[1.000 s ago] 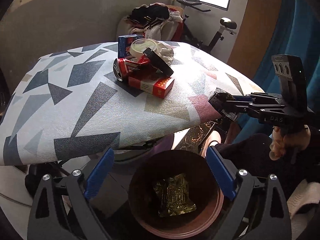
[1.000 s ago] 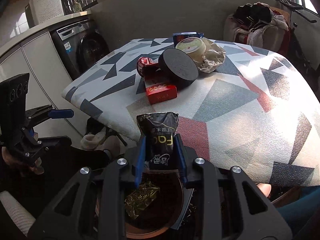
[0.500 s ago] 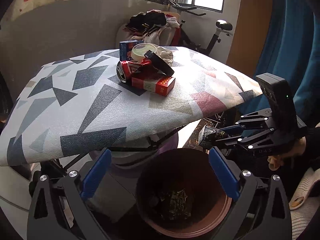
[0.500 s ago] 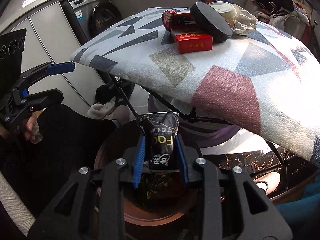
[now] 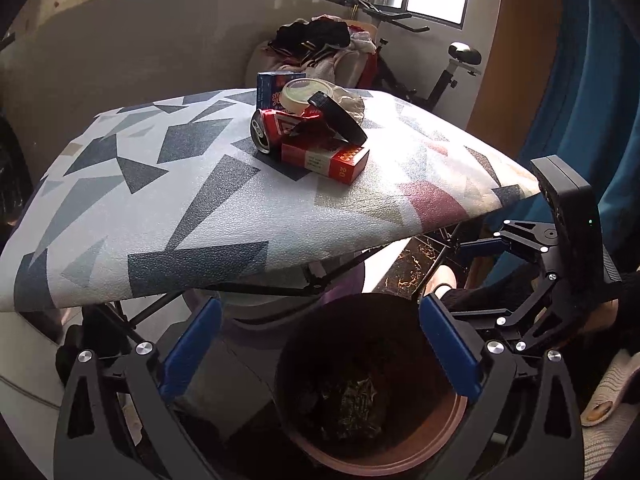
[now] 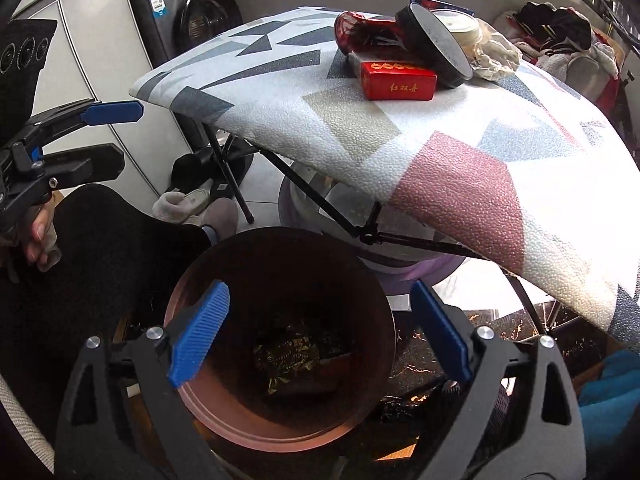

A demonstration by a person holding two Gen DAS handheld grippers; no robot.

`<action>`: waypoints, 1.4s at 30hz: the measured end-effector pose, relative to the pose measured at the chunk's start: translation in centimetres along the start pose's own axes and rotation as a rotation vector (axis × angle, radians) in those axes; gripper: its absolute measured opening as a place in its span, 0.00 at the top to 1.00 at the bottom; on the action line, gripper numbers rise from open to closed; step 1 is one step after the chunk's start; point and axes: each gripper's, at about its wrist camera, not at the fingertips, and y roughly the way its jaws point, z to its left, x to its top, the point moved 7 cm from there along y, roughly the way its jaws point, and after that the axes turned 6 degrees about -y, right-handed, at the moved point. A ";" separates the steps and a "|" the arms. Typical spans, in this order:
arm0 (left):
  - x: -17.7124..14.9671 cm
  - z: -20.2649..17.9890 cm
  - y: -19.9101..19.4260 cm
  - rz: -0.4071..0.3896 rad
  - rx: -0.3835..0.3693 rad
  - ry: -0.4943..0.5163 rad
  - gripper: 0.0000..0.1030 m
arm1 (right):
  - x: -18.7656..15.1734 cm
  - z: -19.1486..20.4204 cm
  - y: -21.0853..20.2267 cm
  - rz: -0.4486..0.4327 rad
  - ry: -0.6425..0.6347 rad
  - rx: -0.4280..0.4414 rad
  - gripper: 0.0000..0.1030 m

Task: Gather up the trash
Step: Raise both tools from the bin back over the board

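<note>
A brown round bin (image 6: 256,436) stands on the floor under the table edge, with a gold wrapper (image 6: 288,356) inside. My right gripper (image 6: 320,292) hangs over the bin, its jaws opening wide with nothing between them. My left gripper (image 5: 320,308) is also above the bin (image 5: 452,424), open and empty. Each gripper shows in the other's view: the right gripper (image 5: 460,280) and the left gripper (image 6: 116,140). On the patterned table (image 5: 160,200) lie a crushed red can (image 5: 276,128), a red box (image 5: 324,158), a black lid (image 5: 338,120), a blue box (image 5: 272,88) and a white cup (image 5: 304,90).
Black folding legs (image 6: 320,200) run under the table beside the bin. A washing machine (image 6: 192,12) stands at the back left. An exercise bike (image 5: 440,68) and a pile of clothes (image 5: 320,40) are behind the table. A blue curtain (image 5: 600,120) hangs on the right.
My right gripper came down from table height to over the bin and opened; the black packet it held is no longer between its jaws. The left gripper stayed open over the bin.
</note>
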 end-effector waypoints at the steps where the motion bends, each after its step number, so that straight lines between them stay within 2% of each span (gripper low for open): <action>1: 0.0 0.0 0.0 0.001 0.001 0.001 0.06 | 0.0 -0.3 -0.1 -0.002 0.007 -0.009 0.06; 7: -0.1 0.2 0.2 0.006 0.024 -0.003 0.06 | 0.0 -1.3 -0.3 -0.006 0.035 -0.040 0.06; 23: 0.0 0.3 0.5 0.015 0.070 0.006 0.06 | 0.2 -2.2 -1.9 -0.061 0.060 -0.053 0.06; 29: 1.7 1.5 -0.6 -0.053 0.094 -0.016 0.06 | 1.0 -3.1 -2.8 -0.096 0.095 -0.047 0.06; 37: 3.5 1.4 -0.7 -0.062 0.098 0.037 0.06 | 2.9 -5.5 -4.3 -0.134 0.142 -0.051 0.06; 42: 5.1 1.7 -0.6 -0.076 0.084 0.022 0.06 | 4.2 -7.1 -4.8 -0.150 0.155 -0.064 0.06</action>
